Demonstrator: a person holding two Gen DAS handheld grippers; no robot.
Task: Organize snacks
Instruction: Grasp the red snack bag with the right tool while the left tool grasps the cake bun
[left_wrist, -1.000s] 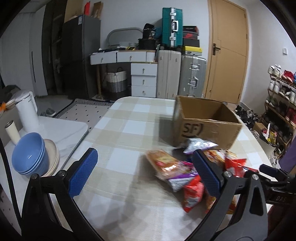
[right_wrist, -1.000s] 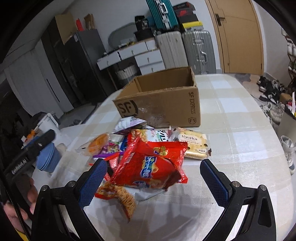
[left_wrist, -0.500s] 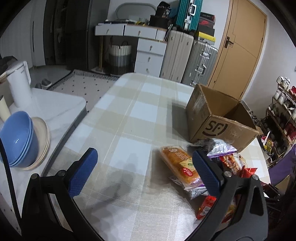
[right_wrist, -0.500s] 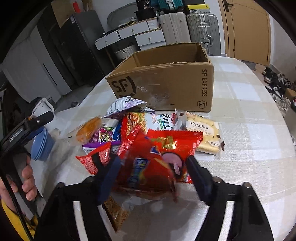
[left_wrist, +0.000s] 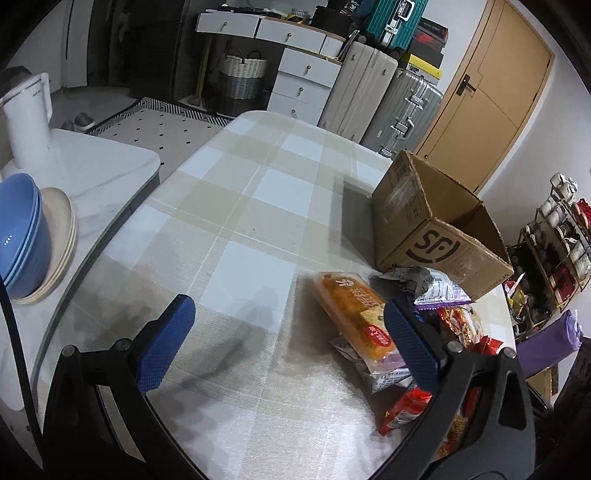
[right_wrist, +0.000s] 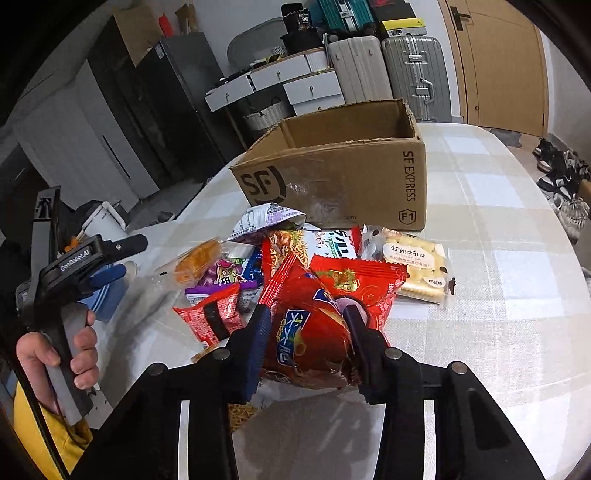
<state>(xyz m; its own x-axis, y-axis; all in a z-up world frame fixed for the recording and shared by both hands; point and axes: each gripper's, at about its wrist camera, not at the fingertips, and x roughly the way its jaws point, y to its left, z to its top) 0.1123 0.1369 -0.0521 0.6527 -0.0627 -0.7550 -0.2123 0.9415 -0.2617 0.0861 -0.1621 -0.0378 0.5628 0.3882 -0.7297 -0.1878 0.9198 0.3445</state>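
A checked, glossy tablecloth (left_wrist: 258, 206) is covering the rounded table. On it an open corrugated cardboard box (right_wrist: 343, 173), printed SF EXPRESS, is standing with a ragged top edge. A heap of crinkly foil and plastic snack packets (right_wrist: 258, 258) is lying just in front of the box, among them a flat clear-wrapped pack of pale biscuits (right_wrist: 410, 269) and an orange bread pack (left_wrist: 354, 314). The right gripper (right_wrist: 306, 332) is squeezing a shiny red chip bag (right_wrist: 314, 325) at the heap's near edge, its ribbed blue pads pressing both sides. The left gripper (left_wrist: 288, 343) is hovering with fingers spread wide, holding nothing, beside the heap.
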